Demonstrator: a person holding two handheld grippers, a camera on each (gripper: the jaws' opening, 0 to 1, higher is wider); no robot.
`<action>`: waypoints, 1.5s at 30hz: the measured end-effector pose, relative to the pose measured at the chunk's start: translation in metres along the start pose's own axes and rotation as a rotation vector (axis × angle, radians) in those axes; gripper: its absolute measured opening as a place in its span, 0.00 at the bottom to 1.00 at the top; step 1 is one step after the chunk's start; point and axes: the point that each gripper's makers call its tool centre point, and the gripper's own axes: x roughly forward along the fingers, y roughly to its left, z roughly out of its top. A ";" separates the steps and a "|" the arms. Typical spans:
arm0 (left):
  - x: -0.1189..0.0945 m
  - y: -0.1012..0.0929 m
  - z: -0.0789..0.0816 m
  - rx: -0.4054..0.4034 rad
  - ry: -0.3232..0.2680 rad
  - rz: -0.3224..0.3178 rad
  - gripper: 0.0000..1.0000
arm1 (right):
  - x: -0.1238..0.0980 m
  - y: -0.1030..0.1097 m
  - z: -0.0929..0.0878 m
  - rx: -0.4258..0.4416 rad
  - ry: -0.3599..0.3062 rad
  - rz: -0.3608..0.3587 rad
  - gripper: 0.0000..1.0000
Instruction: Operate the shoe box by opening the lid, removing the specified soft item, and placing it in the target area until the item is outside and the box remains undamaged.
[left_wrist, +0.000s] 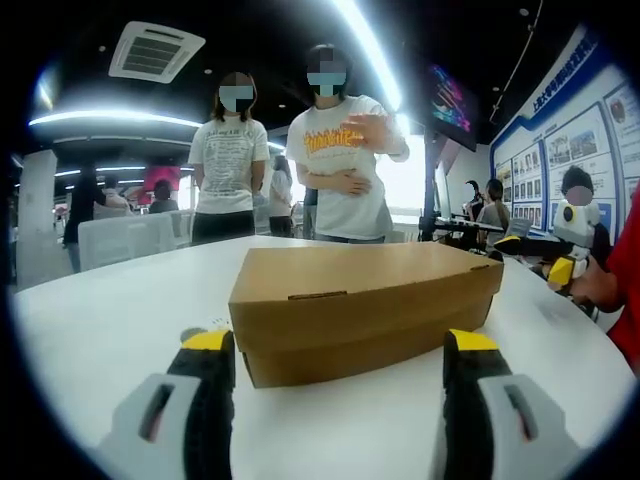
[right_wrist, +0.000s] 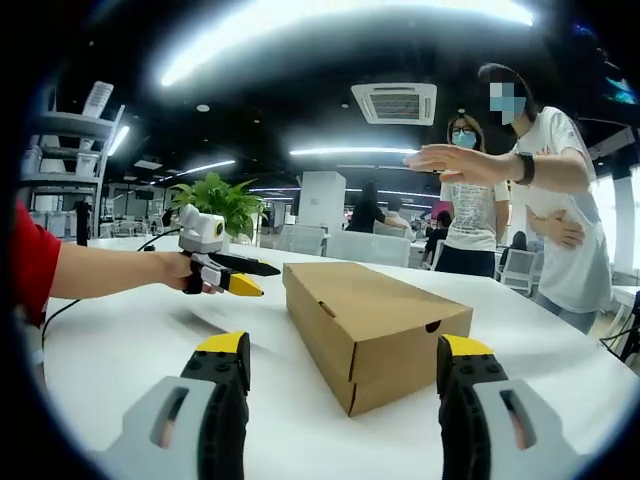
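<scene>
On the white table (left_wrist: 90, 330), seen left to right in the left gripper view, the left gripper (left_wrist: 340, 350) is held low with its jaws set wide and nothing between them; the yellow tip of one jaw stands at the left, the other at the right. Between and just beyond them lies the shoe box (left_wrist: 365, 305), brown cardboard, lid closed, one long side turned toward the camera. Near, but not touching, is how the box is judged to sit relative to these jaws. At the far right edge the right gripper (left_wrist: 560, 270) is seen in a person's hand.

In the right gripper view, the left gripper (right_wrist: 240, 277) is seen at the left in a hand reaching from a red sleeve (right_wrist: 35, 265), its jaws apparently close together, though this cannot be told for certain from that angle. To its right the shoe box (right_wrist: 375, 320) rests with a corner pointing toward the camera. The right gripper (right_wrist: 345, 370) is spread wide and empty, the box just ahead of it.

The opening step is judged not yet begun: the lid is shut and the soft item is hidden inside. The next move is judged to call for a jaw tip being brought under the lid's front edge and the lid being lifted gently, with the base steadied, so that the cardboard is not torn.
</scene>
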 end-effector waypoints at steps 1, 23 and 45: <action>0.000 0.000 0.000 -0.001 -0.001 0.000 0.88 | 0.000 0.000 0.000 0.000 0.001 0.001 0.79; 0.001 0.003 0.000 -0.001 -0.002 -0.005 0.88 | 0.001 0.002 -0.002 0.009 0.012 0.008 0.79; 0.003 0.012 -0.004 0.006 -0.005 0.001 0.87 | 0.003 -0.002 -0.003 0.010 -0.018 -0.010 0.80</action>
